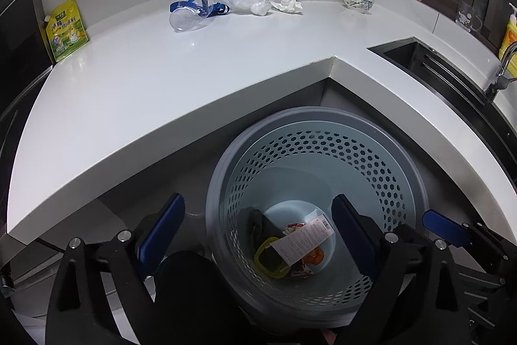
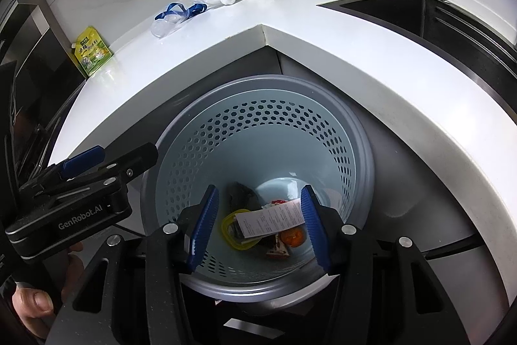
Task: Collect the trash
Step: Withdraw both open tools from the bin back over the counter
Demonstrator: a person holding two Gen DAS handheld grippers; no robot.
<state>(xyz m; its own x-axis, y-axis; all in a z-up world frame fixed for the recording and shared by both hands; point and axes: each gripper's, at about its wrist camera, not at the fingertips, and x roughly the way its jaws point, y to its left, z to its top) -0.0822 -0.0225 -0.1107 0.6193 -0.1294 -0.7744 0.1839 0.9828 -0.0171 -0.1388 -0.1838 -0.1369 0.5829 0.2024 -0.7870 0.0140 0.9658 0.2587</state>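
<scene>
Both of your grippers hung over the perforated waste basket (image 2: 258, 151), jaws spread wide and carrying nothing: the left gripper (image 1: 258, 225) toward the basket's near-left rim, the right gripper (image 2: 258, 222) squarely above its opening. At the basket's bottom lay a printed receipt (image 2: 269, 220) over a yellow-rimmed lid (image 2: 231, 231), a red snack wrapper (image 2: 278, 249) and a piece of orange peel (image 2: 292, 238). By my reading you stood between drops, with nothing in hand.

Several pieces of trash sat on the counter (image 1: 161, 80), well beyond the basket against the back wall: a crushed clear plastic bottle (image 1: 187, 16) with a blue label, a wad of clear plastic film (image 1: 250, 4) beside it, and a crumpled tissue (image 1: 287, 5) next along.

Your next move probably called for lifting one gripper clear of the basket, reaching across the counter's corner to the bottle, and closing on its body, which looked thin enough to buckle or slip.
</scene>
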